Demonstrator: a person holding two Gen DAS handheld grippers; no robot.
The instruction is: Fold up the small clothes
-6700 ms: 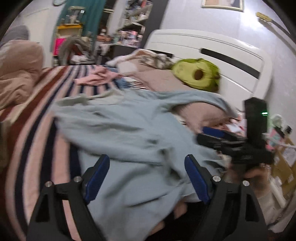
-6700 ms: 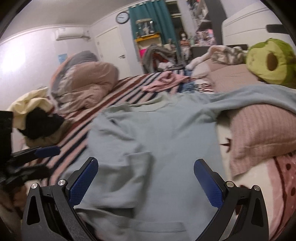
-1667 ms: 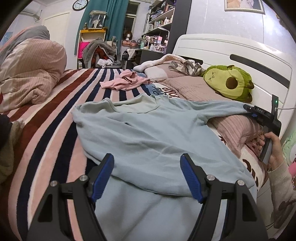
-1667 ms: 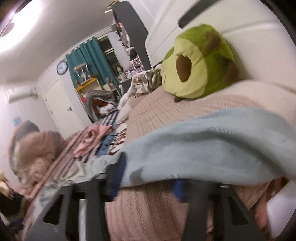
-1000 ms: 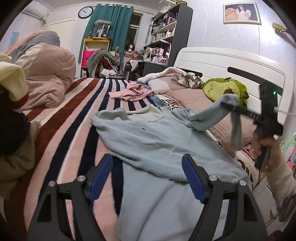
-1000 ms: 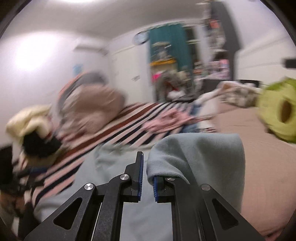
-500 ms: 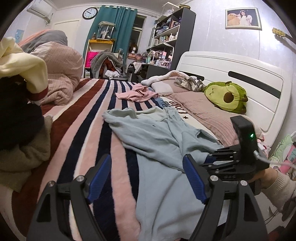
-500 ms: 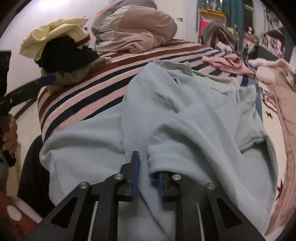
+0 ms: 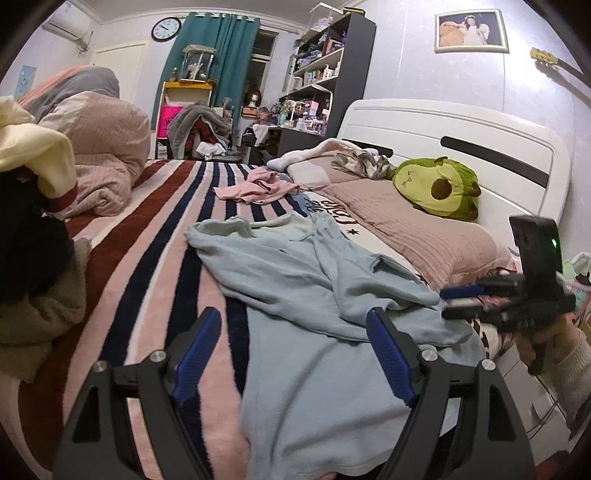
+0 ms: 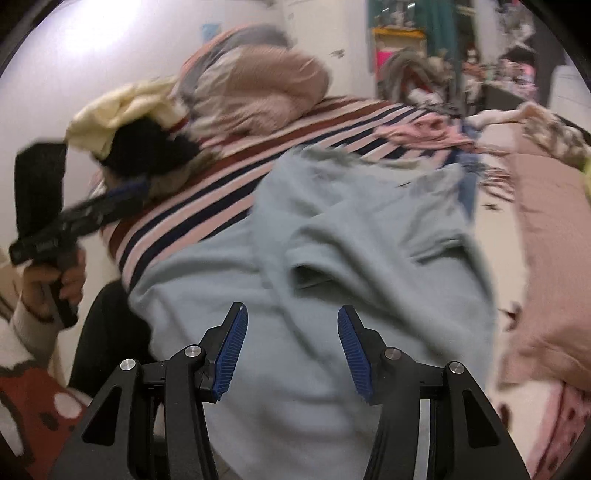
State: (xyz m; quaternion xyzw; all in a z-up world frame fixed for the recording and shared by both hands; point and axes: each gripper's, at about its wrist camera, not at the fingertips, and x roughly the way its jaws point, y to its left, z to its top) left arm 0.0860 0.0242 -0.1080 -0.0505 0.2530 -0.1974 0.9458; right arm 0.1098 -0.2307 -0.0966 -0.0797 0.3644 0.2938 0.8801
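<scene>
Tools: right tool just opening, sleeve released; left tool spread, empty.
Writing: unreadable.
Bed: pale blue long-sleeved top on striped plush blanket.

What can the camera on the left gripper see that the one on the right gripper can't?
Only the left wrist view shows the avocado plush, white headboard, wall clock and right gripper. Only the right wrist view shows the left gripper, held in a hand. Both show the light blue sweatshirt on the striped blanket, and the pink garment.
</scene>
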